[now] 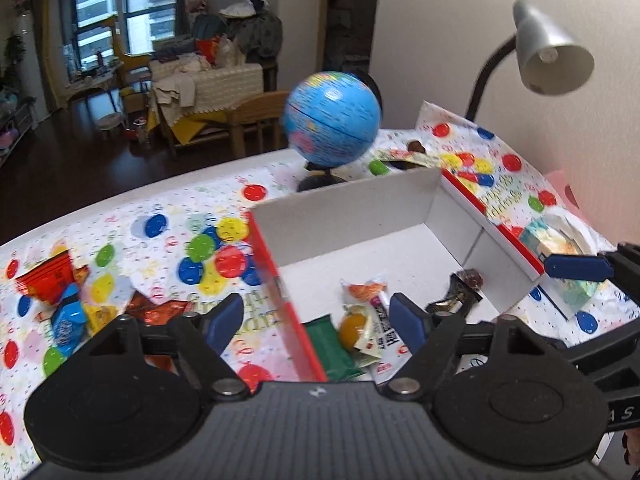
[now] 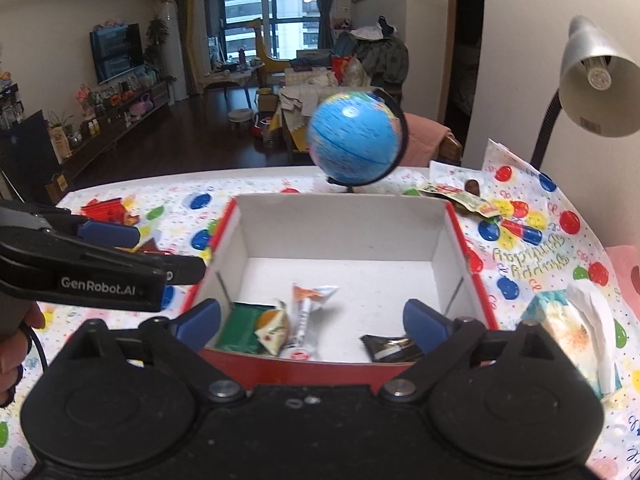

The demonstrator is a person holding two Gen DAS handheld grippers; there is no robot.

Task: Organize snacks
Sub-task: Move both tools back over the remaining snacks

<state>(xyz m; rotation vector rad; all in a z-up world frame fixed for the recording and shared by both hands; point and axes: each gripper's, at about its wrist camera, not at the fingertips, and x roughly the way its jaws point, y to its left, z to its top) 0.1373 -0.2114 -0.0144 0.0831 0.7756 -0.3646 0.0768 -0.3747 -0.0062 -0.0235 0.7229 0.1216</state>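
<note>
While both claws stood spread and empty over the box, I logged the state: left gripper with its blue pads wide apart, nothing between them; right gripper wider yet, also holding nothing.

Below the right gripper lay the open cardboard box, red outside, plain white inside, straight thin walls. In it, at the near wall: a flat green packet, a crinkled clear sachet with an orange jelly, a white-and-orange wrapper, and a glossy black wrapper off to the right, apart from the rest.

Loose snacks sat outside. Left of the box, on the balloon-print tablecloth: a red foil bag, a blue packet touching it, and a dark red foil piece just beside the left pads. Behind the box, near the globe, a green-and-yellow packet.

My judgement: the drop was done and the next pick was due. I would take the left-hand pile with the left claw, coming in low and pinching across a crimped seam, since foil slips and crumples. Clear the box's thin wall on the way back; it would tip easily.
</note>
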